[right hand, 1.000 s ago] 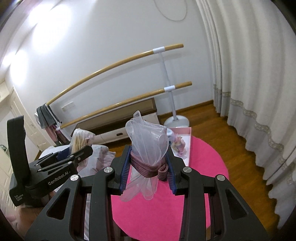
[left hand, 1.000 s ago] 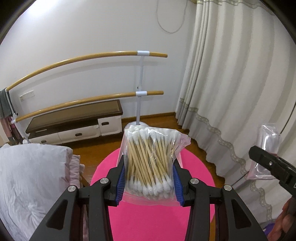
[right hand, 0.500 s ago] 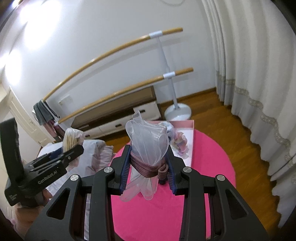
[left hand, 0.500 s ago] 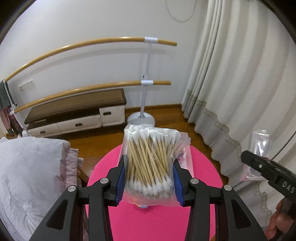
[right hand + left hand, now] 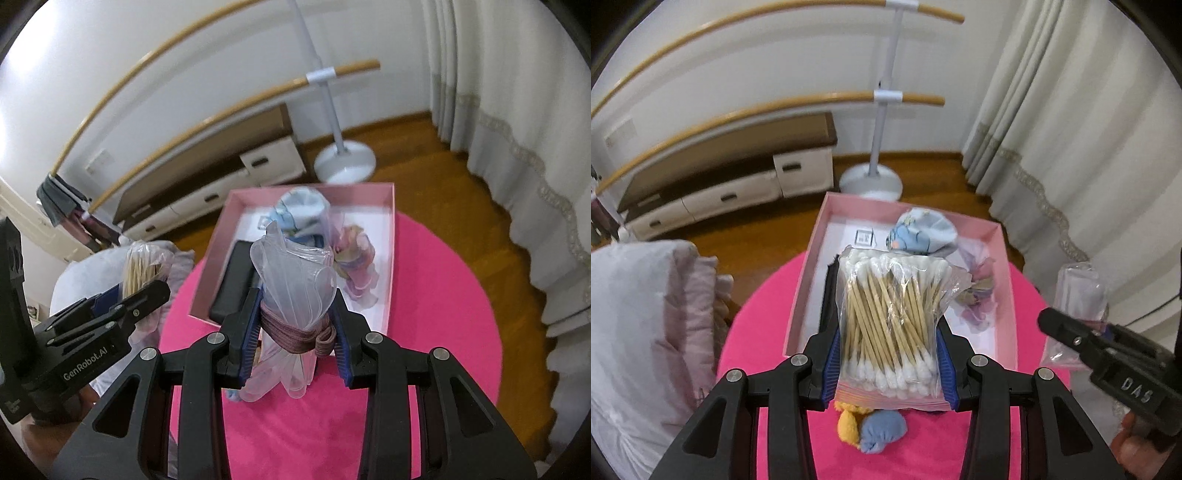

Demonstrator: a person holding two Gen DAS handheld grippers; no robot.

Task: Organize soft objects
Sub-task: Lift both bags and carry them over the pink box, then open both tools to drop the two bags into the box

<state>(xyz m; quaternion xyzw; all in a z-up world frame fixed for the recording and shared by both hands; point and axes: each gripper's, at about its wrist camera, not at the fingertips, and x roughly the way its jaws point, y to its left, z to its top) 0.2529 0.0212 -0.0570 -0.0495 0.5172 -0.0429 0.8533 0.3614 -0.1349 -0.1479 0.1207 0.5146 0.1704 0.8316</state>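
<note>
Both tongs now tilt toward the pink box [image 5: 809, 273]: left tongs [image 5: 888, 360] grip the cotton-swab bag [image 5: 890, 317], right tongs [image 5: 293, 341] the banded plastic bundle [image 5: 295, 284]; neither is boxed yet.

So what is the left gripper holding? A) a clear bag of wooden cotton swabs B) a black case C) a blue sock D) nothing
A: the left gripper is shut on a clear bag of wooden cotton swabs, held above the pink box on the round pink table.
</note>
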